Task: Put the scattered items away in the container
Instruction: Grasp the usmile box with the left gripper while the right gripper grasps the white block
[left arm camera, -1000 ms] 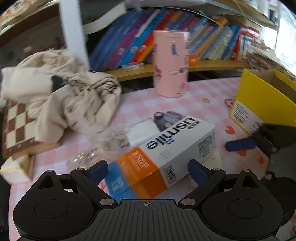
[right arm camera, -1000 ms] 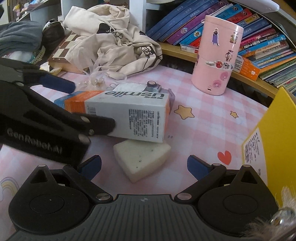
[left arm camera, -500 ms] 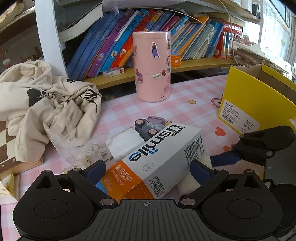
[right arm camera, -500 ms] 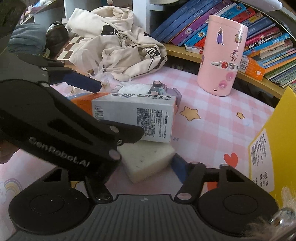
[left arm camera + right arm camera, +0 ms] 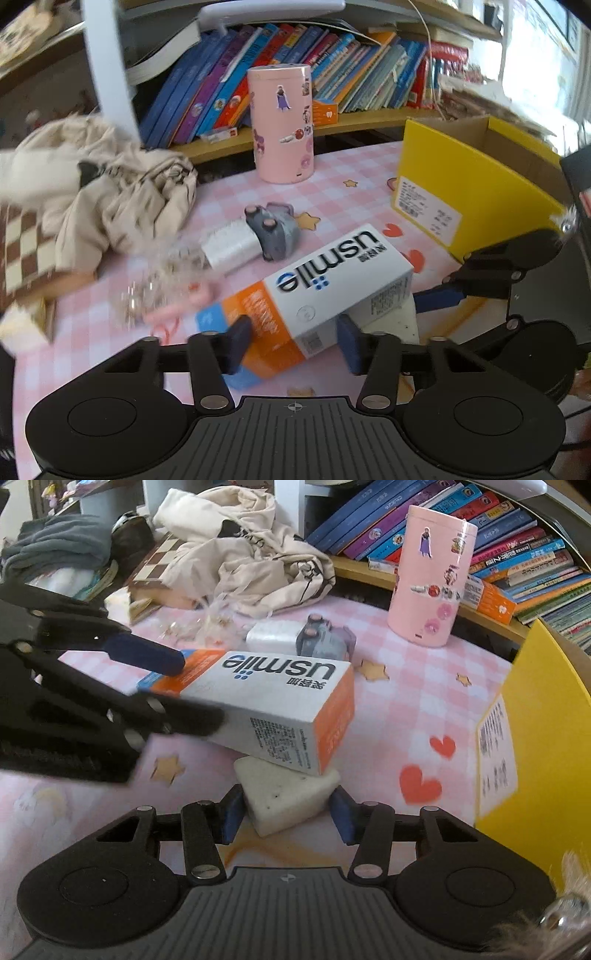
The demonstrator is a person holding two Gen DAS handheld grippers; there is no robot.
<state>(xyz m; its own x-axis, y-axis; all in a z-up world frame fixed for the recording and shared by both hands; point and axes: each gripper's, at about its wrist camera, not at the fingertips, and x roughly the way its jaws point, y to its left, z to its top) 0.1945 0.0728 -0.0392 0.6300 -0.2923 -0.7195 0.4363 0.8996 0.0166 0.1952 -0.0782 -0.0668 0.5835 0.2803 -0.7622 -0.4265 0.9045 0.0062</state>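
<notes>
Left gripper [image 5: 291,343] first: from its own camera we see both blue pads against the long sides of the usmile box [image 5: 314,295], jaws closing on its orange end. We see the box's long axis run away from the camera toward the upper right, the white end resting on the white sponge wedge [image 5: 391,317]. Only this view shows the yellow box [image 5: 461,192] open, brown inside, on the pink checked table [image 5: 354,195] to the right, well apart from the usmile box. The right gripper's blue finger reaches in from the right.

Right gripper [image 5: 286,814], in its own camera, has its jaws closing on the sponge wedge [image 5: 284,794]; we see both pads at its sides, touching. Here the usmile box [image 5: 266,705] lies across the frame, tilted, its orange end cap facing us over the wedge. This view alone shows the left gripper [image 5: 192,690] from outside, one blue finger above the box's far end, the other blurred below it.
</notes>
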